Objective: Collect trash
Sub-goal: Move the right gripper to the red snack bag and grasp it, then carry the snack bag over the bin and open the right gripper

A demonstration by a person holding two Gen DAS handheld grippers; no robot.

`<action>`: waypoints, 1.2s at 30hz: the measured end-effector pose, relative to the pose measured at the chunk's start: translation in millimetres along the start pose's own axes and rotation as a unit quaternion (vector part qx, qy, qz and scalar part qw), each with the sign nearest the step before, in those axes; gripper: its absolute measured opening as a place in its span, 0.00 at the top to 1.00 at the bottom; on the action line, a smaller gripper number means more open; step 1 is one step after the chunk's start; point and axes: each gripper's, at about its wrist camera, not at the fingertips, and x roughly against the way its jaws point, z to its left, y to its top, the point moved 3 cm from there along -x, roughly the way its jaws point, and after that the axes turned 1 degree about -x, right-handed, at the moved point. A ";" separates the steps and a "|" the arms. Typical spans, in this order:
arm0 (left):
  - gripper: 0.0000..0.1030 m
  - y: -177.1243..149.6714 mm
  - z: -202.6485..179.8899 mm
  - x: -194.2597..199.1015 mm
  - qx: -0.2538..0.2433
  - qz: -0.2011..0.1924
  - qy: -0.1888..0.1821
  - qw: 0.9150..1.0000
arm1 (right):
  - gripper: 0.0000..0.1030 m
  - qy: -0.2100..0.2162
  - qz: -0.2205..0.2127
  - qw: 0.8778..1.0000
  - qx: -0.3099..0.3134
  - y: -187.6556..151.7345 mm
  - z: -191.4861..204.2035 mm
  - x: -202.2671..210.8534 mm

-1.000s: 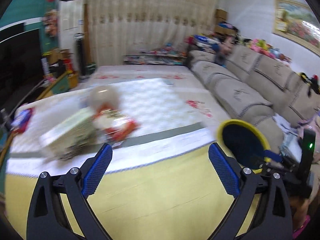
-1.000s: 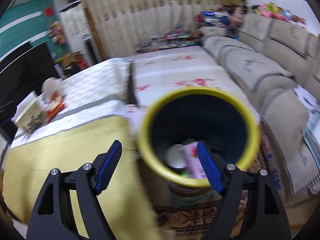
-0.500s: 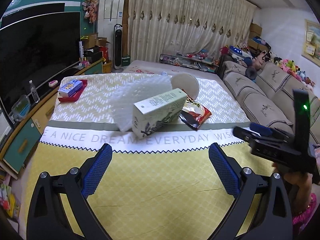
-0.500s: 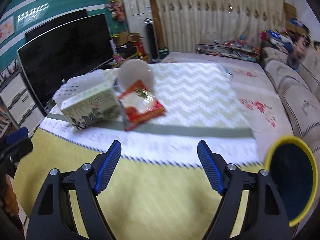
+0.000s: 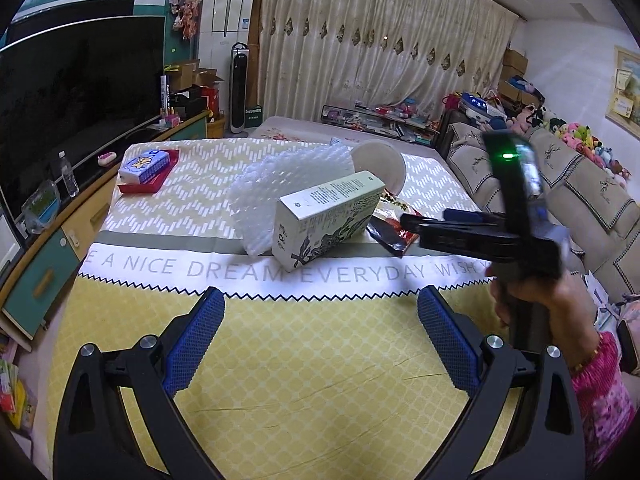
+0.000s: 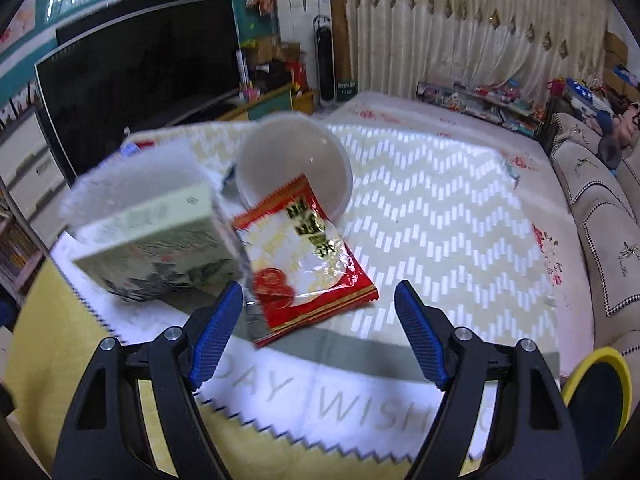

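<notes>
A pile of trash lies on the table: a pale green carton (image 5: 328, 218) (image 6: 160, 248), bubble wrap (image 5: 280, 188), a white paper bowl (image 6: 294, 160) (image 5: 378, 164) on its side, and a red snack wrapper (image 6: 304, 256) (image 5: 394, 228). My right gripper (image 6: 318, 332) is open and empty, just short of the wrapper; it also shows in the left wrist view (image 5: 480, 236). My left gripper (image 5: 318, 340) is open and empty, over the yellow cloth short of the carton. The yellow-rimmed bin (image 6: 596, 392) stands at the table's right.
A blue box on a red tray (image 5: 146, 168) sits at the table's far left. A TV (image 5: 68, 100) and cabinet line the left side. A sofa (image 5: 580, 188) runs along the right. The table cloth (image 5: 304, 380) is yellow near me.
Both grippers swung from the bin toward the trash pile. My right gripper has moved close to the red wrapper. Both stayed open.
</notes>
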 end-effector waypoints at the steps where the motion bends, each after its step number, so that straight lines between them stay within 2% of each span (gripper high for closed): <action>1: 0.07 0.3 -1.9 -0.4 0.000 0.001 -0.001 1.000 | 0.28 0.005 0.005 1.000 0.000 0.9 -0.2 -4.8; 4: 0.07 -1.4 -7.9 -4.4 -0.002 0.008 -0.006 1.000 | 0.28 0.005 0.014 1.000 0.011 4.4 1.4 -17.8; 7: 0.07 -2.6 -14.1 -7.3 -0.008 0.012 -0.007 1.000 | 0.20 0.011 0.023 0.999 0.020 8.6 2.9 -27.6; 11: 0.07 -1.9 -18.8 -10.3 -0.010 0.013 -0.010 1.000 | 0.19 0.026 0.038 0.999 0.021 9.6 3.4 -37.2; 13: 0.07 -2.2 -22.2 -10.7 -0.011 0.013 -0.011 1.000 | 0.28 0.014 0.037 0.999 0.025 10.4 1.8 -36.0; 14: 0.07 -2.4 -23.6 -11.2 -0.011 0.014 -0.012 1.000 | 0.36 0.008 0.038 0.999 0.027 12.7 1.1 -37.1; 17: 0.07 -2.6 -25.4 -12.1 -0.013 0.016 -0.013 1.000 | 0.38 0.014 0.045 0.999 0.022 9.9 -0.3 -32.1; 25: 0.07 -3.9 -27.2 -12.8 -0.014 0.018 -0.014 1.000 | 0.39 0.013 0.057 0.998 0.002 -12.1 -13.3 -6.4; 36: 0.07 -7.7 -40.6 -12.8 -0.026 0.020 -0.022 0.999 | 0.39 0.001 0.021 0.998 -0.056 -64.1 -49.0 65.5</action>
